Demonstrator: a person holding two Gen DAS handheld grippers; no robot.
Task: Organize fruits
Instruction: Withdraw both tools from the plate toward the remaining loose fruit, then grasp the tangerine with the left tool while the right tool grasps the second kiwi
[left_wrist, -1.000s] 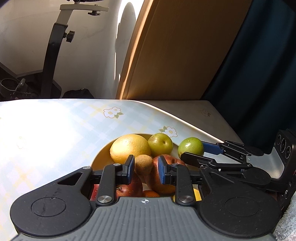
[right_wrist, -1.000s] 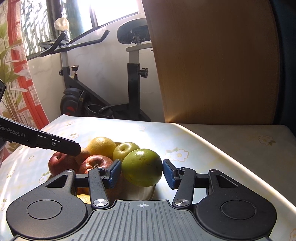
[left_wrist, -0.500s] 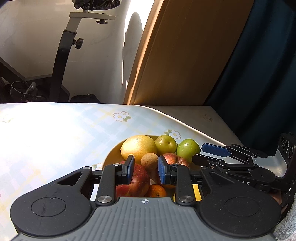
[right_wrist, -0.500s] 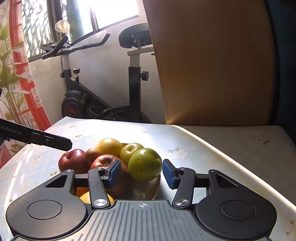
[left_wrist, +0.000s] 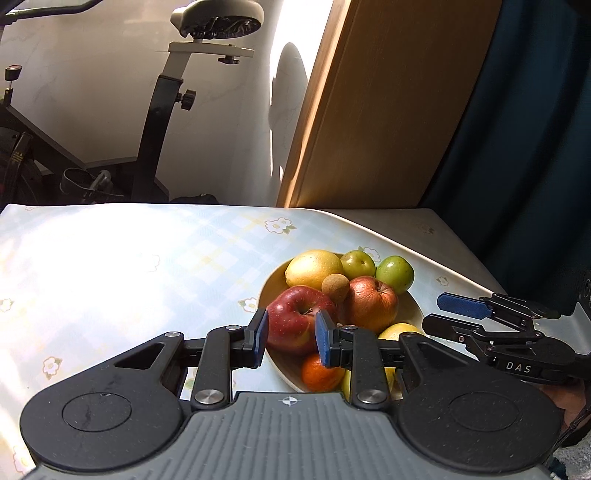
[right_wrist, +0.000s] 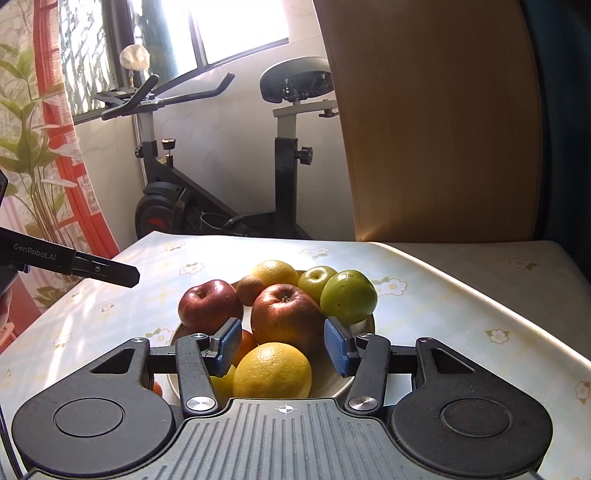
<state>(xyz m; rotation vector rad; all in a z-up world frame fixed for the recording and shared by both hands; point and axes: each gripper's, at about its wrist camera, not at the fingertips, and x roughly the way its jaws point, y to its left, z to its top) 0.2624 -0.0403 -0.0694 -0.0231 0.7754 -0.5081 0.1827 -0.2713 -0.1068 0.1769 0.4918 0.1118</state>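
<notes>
Both my left tongs (left_wrist: 289, 340) and right tongs (right_wrist: 283, 346) hang empty, the left nearly closed, above the bowl (right_wrist: 334, 384), where the red apple (left_wrist: 297, 317) sits stem-up.

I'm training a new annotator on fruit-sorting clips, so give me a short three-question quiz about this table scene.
1. True or false: the small round brown fruit lies outside the cream round bowl.
2. How many round green fruits sit at the bowl's far side? A one, B two, C four.
3. Fill in: beyond the flower-printed tablecloth stands a black exercise ____.
Key: 1 false; 2 B; 3 bike.
</notes>
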